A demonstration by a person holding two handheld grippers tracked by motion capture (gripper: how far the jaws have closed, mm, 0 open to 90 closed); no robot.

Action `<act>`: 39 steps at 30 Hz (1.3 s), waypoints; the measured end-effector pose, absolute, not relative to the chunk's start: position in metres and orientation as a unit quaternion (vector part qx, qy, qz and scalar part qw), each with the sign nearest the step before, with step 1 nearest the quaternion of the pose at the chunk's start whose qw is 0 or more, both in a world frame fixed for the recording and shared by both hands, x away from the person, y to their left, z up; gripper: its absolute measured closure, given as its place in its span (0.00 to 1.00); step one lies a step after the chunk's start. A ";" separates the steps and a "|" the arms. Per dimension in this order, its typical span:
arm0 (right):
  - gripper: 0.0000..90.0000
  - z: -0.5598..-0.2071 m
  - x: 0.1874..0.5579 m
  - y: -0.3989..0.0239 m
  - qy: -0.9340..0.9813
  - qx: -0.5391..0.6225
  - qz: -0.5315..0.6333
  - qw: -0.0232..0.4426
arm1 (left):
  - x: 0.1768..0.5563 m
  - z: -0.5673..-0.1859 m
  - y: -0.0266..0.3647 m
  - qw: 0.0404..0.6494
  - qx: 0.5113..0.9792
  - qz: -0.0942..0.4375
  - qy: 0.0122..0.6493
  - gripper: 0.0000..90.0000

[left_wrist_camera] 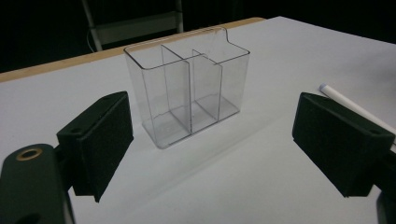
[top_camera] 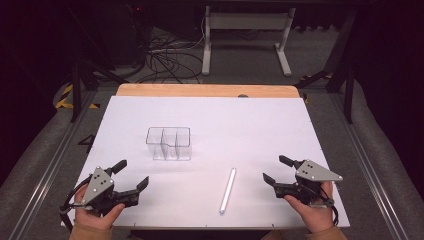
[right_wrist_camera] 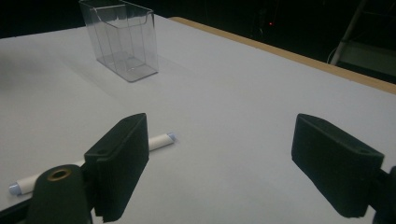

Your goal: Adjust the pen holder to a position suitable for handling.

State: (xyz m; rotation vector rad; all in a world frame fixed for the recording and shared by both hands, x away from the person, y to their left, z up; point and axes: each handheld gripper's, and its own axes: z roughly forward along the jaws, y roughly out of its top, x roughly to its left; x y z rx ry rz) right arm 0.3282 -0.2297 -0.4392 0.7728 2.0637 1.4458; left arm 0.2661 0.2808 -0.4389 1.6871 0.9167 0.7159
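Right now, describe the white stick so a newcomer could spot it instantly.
Start at the white tabletop and find the clear plastic three-compartment box near its middle. Nearer the person and to the right, between the two claws, lies a slim white cylindrical stick, flat and alone. It is the one opaque, long, thin thing there.

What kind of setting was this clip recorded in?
Probably a lab or studio recording station, not a home. A white work board lies on a wooden tabletop in a dark room, loose black cables trail over the grey floor behind it, and a white metal desk frame stands bare beyond.
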 end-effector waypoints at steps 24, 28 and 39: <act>0.20 -0.441 0.328 -0.231 0.756 0.288 0.530 0.253 | 0.271 -0.426 0.255 0.515 0.728 0.270 0.364 0.15; 0.20 -0.441 0.328 -0.233 0.755 0.291 0.530 0.253 | 0.276 -0.423 0.245 0.510 0.736 0.260 0.362 0.15; 0.20 -0.442 0.325 -0.235 0.754 0.296 0.529 0.254 | 0.286 -0.412 0.221 0.509 0.753 0.238 0.343 0.16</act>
